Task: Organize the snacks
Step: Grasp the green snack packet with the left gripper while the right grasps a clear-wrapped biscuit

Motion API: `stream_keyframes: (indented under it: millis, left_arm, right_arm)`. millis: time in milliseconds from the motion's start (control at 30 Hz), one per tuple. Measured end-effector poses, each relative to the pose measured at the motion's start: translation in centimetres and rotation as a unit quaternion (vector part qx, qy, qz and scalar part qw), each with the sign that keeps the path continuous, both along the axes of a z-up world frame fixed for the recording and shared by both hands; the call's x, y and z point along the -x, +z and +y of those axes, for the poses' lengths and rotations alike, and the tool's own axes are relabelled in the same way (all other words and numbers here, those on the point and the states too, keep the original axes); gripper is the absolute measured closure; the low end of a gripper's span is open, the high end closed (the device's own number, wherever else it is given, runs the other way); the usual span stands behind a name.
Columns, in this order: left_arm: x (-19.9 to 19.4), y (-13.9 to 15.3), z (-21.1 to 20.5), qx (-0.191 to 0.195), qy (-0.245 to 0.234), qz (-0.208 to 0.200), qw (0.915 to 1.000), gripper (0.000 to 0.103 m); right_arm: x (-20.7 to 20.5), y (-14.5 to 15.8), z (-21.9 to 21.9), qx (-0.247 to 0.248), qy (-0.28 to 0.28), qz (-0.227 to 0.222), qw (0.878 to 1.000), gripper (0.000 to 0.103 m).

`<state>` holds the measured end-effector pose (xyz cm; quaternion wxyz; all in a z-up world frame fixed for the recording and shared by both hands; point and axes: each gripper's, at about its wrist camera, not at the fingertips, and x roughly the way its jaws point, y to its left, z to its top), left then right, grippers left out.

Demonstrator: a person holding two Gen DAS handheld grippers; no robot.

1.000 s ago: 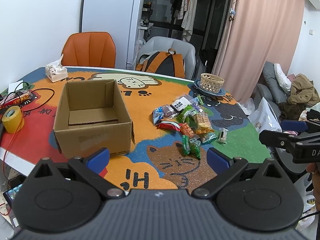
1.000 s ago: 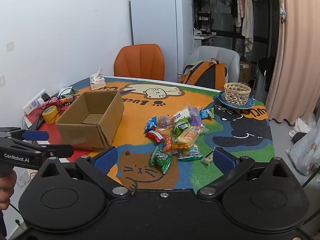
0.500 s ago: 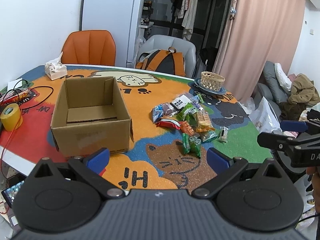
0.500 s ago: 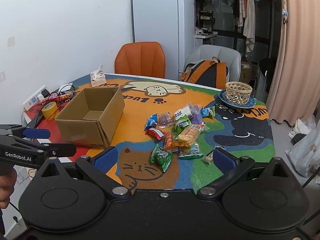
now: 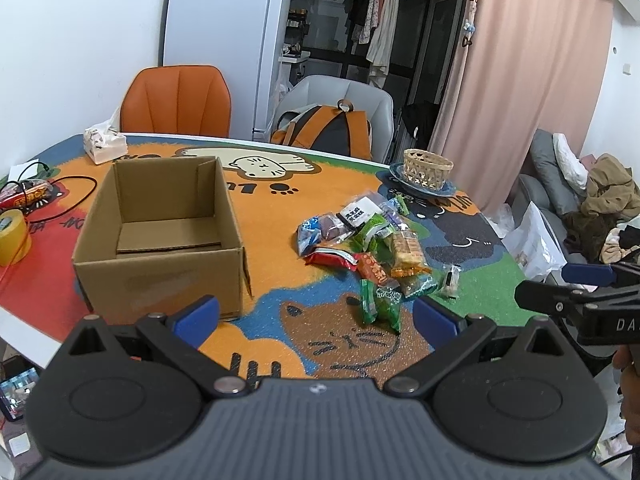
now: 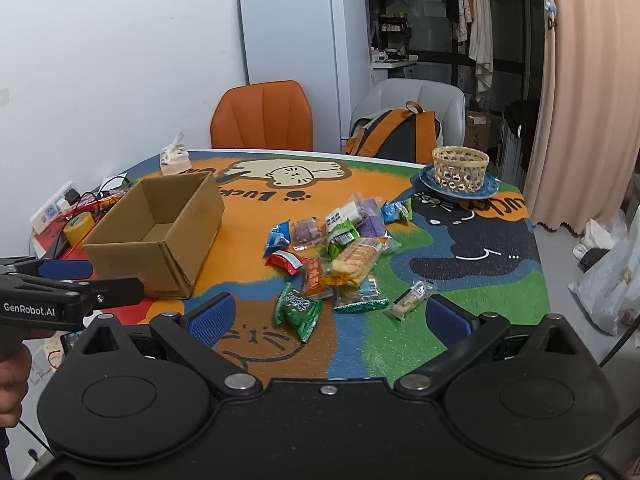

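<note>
An empty open cardboard box (image 5: 160,240) (image 6: 160,236) stands on the left of the cat-print table mat (image 5: 280,264). A pile of wrapped snacks (image 5: 372,248) (image 6: 340,256) lies to its right, with a green packet (image 5: 384,300) (image 6: 298,312) nearest me. My left gripper (image 5: 316,320) is open and empty, above the table's near edge, short of the box and the pile. My right gripper (image 6: 328,320) is open and empty, just in front of the green packet. Each gripper shows at the side of the other's view.
A wicker basket (image 5: 426,168) on a blue plate stands at the far right of the table. A tissue pack (image 5: 105,144), yellow tape roll (image 5: 12,236) and cables lie at the left. An orange chair (image 5: 176,100) and a grey chair with a backpack (image 5: 328,130) stand behind.
Both grippers have moved slightly forward toward the table; box and snacks look a little nearer. Both stay open and nothing on the table has moved.
</note>
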<state>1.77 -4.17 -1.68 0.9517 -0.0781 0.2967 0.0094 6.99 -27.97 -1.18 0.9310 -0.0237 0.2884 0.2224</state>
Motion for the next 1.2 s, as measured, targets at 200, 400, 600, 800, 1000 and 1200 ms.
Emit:
stream_keyframes:
  millis: [200,400,600,800,1000,1200]
  left_arm:
    - [-0.9,-1.0,-0.4,0.009,-0.003,0.003,1.0,0.001]
    - [-2.1,-2.2,-0.8,0.018,-0.002,0.004,0.9998,0.002]
    - [-3.6,-3.8,-1.7,0.029,-0.012,0.009,0.9995,0.003]
    - [-5.4,-5.0,-2.8,0.036,-0.018,0.015,0.9991,0.008]
    - [-7.1,-6.3,-4.0,0.038,-0.025,0.026,0.9986,0.015]
    - [-9.1,-7.7,-4.9,0.045,-0.035,0.039,0.9976,0.022]
  right_arm:
    - [-1.2,-1.4,-0.7,-0.008,-0.007,0.01,1.0,0.0]
    - [-2.4,-3.3,-1.3,-0.017,-0.01,0.013,1.0,0.0]
    - [-3.4,-4.9,-1.9,-0.023,-0.021,0.019,0.999,0.004]
    - [-4.9,-6.4,-2.9,-0.037,-0.027,0.039,0.998,0.016]
    - [-6.5,-7.6,-3.5,-0.042,-0.034,0.052,0.997,0.025]
    - [-7.8,-8.9,-3.5,-0.04,-0.044,0.062,0.996,0.028]
